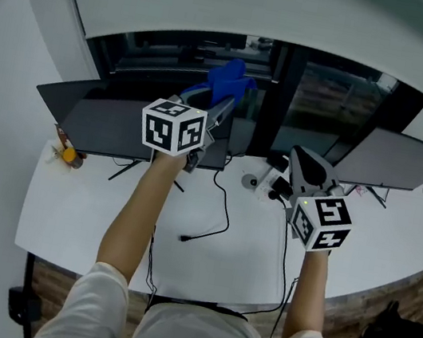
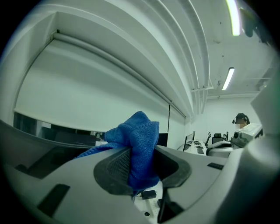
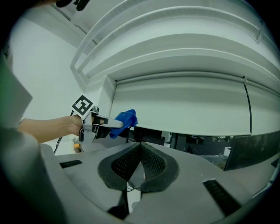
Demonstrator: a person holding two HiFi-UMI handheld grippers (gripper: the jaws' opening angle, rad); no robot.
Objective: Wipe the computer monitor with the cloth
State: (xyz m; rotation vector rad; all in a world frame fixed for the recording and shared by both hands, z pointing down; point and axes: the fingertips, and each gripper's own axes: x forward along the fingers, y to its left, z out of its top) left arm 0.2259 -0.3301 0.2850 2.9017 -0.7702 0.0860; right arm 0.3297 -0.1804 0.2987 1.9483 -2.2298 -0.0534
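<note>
Both arms reach forward; left gripper (image 1: 217, 107) clamps the cloth (image 2: 138, 139), apparently above the monitor (image 1: 105, 126); right gripper (image 3: 140, 152) pinched together, empty.

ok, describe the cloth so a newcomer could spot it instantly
Start at the white desk; the left gripper is raised by the dark monitor at its left end. The cloth is the bunched bright blue fabric pinched in that gripper's fingers, the only blue thing in sight.

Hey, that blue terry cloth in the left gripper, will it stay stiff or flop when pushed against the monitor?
Probably floppy: the blue terry cloth bunches and folds in the left gripper. Likely light, since that one pinch holds it up.
</note>
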